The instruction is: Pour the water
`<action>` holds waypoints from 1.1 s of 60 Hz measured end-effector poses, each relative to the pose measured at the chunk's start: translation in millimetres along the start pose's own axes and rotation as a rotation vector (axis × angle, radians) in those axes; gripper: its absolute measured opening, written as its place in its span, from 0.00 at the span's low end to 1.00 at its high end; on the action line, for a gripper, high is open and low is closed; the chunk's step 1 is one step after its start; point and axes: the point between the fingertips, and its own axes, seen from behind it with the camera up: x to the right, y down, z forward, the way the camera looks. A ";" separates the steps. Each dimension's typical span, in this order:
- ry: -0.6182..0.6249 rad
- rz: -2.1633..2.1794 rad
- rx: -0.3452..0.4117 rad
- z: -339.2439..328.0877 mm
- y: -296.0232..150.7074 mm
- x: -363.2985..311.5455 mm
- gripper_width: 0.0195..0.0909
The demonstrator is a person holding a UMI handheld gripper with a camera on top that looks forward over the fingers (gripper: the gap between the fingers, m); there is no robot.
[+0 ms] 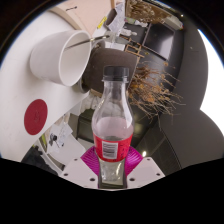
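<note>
A clear plastic bottle point(112, 115) with a dark cap and a red label band stands upright between the gripper point(112, 157) fingers, its long axis vertical and its cap pointing up, partly filled with water. The magenta pads point(92, 157) press against its lower body from both sides, so the fingers appear clamped on it, a grip low on the body that should leave the neck free for tipping. Beyond the bottle to the left stands a white cup point(62, 55), mouth open towards the bottle, probably the receiving vessel. To the right lies a tangle of dry twigs point(160, 85). No pouring tilt is yet evident.
</note>
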 end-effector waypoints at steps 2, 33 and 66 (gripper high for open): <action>0.004 -0.028 0.001 1.5 -0.1 -0.8 0.11; -0.269 0.706 -0.056 -4.3 -6.9 -20.3 0.12; -0.693 1.757 -0.083 -16.8 -58.8 -84.1 0.11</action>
